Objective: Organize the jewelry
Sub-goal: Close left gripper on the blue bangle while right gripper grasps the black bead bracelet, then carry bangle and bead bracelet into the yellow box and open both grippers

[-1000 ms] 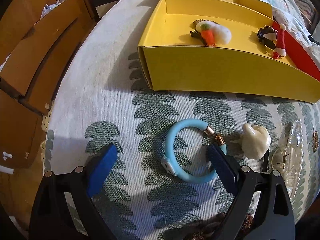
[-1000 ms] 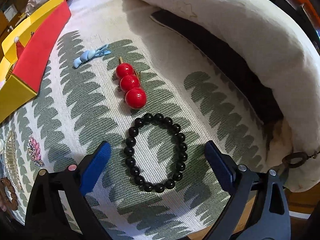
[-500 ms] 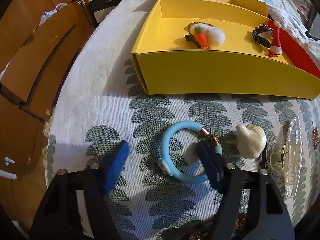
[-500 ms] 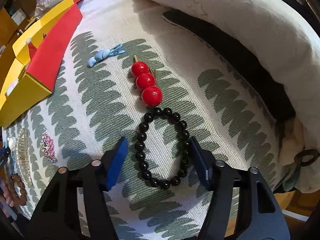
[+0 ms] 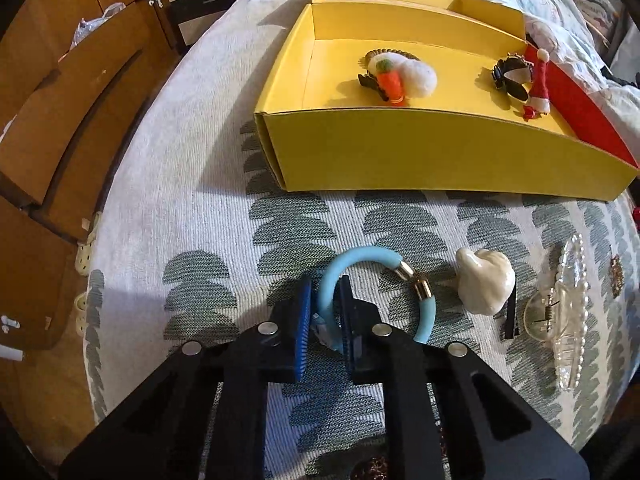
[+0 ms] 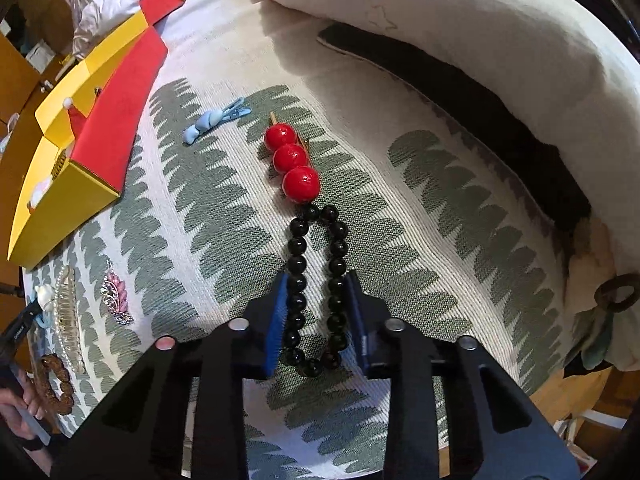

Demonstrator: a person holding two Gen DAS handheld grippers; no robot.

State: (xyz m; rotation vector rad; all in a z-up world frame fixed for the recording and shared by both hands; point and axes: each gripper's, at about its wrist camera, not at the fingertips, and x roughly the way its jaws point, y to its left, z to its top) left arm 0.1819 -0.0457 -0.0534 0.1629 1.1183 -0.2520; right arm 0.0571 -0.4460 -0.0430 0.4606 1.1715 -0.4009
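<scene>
Black bead bracelet squeezed long, pointing away from jaws.

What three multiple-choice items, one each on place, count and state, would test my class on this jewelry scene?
1. Where does the carrot hair clip lie?
A. inside the yellow box
B. on the patterned cloth
C. between gripper fingers

2. How many red balls are on the red ball pin?
A. two
B. three
C. five

3. What is the right gripper doing?
A. spread wide above the cloth
B. shut on the black bead bracelet
C. gripping the blue clip

Key: 1 A, it rests on the box floor. 2 B, three balls in a row. 3 B, both pads press the strands into a narrow loop.
</scene>
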